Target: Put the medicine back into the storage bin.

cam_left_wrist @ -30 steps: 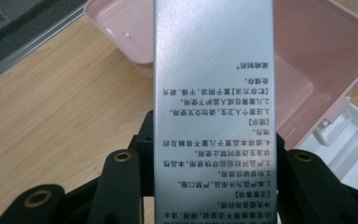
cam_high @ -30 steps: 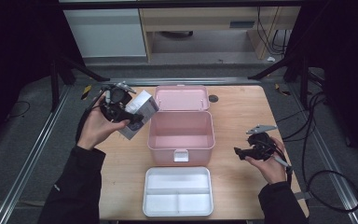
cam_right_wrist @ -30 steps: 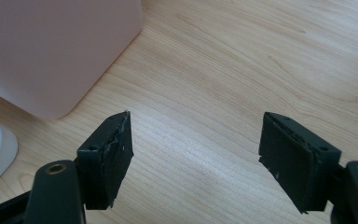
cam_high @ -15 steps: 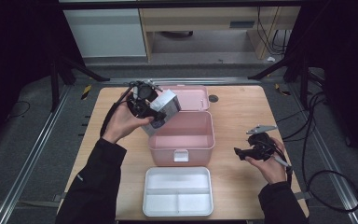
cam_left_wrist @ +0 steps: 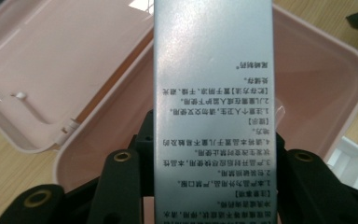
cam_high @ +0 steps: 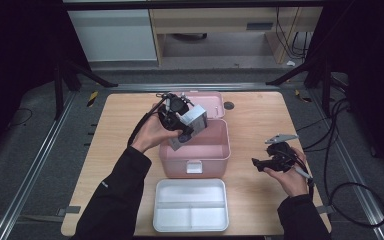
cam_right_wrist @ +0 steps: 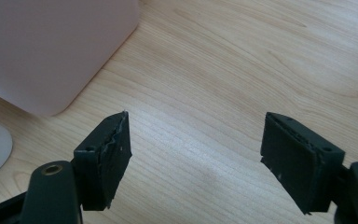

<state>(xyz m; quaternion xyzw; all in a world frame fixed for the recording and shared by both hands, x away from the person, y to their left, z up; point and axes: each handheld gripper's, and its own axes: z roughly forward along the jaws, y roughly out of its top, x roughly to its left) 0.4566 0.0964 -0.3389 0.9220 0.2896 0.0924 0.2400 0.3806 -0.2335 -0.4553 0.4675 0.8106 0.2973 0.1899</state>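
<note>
Table (cam_high: 260,120) of pale wood carries an open pink plastic case (cam_high: 215,150), a white divided tray (cam_high: 190,205) before it. Left gripper (cam_high: 182,125) clamps a silver printed carton (cam_high: 192,125) above the case; right gripper (cam_high: 260,162) gapes empty beside it.

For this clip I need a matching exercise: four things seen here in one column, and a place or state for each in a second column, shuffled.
Things:
1. silver box
2. pink case
3. white tray
4. right tongs

Places or states:
A. open, with nothing between them, over bare wood
B. lid swung back, standing mid-table
C. clamped in the left tongs above the case
D. lying on the table's near edge, in front of the case

Pairs: 1-C, 2-B, 3-D, 4-A
</note>
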